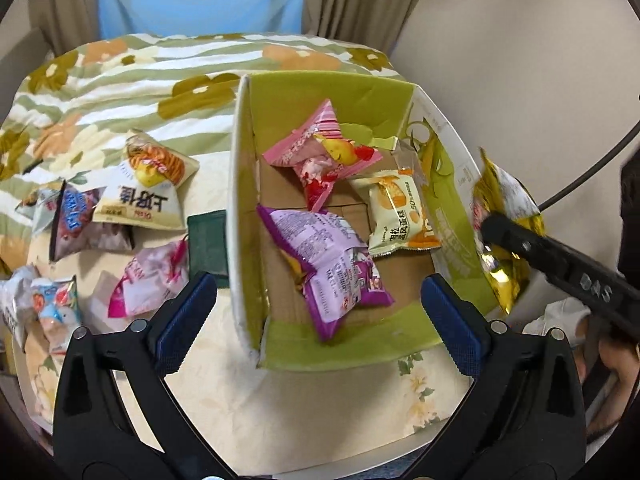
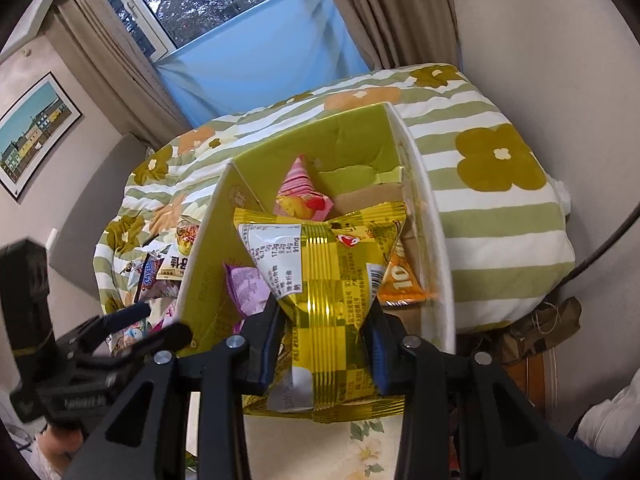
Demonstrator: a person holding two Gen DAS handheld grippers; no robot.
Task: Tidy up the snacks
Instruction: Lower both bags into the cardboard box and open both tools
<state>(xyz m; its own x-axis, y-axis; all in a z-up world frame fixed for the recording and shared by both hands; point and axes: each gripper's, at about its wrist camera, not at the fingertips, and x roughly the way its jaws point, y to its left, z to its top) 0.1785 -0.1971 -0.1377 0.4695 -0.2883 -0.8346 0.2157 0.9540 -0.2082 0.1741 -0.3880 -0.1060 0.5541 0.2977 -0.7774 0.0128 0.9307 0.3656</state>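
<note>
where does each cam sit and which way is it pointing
Left wrist: on the left gripper, angled down into the green box; its open, empty jaws frame the purple packet; the right gripper enters at right.
Right wrist: on the right gripper, angled down toward the box; jaws shut on the gold packet; the left gripper shows lower left.
Shared: box, purple, pink and gold packets, floral bedding.

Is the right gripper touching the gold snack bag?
Touching. In the right wrist view the right gripper has both pads pressed into the gold snack bag, pinching it.
</note>
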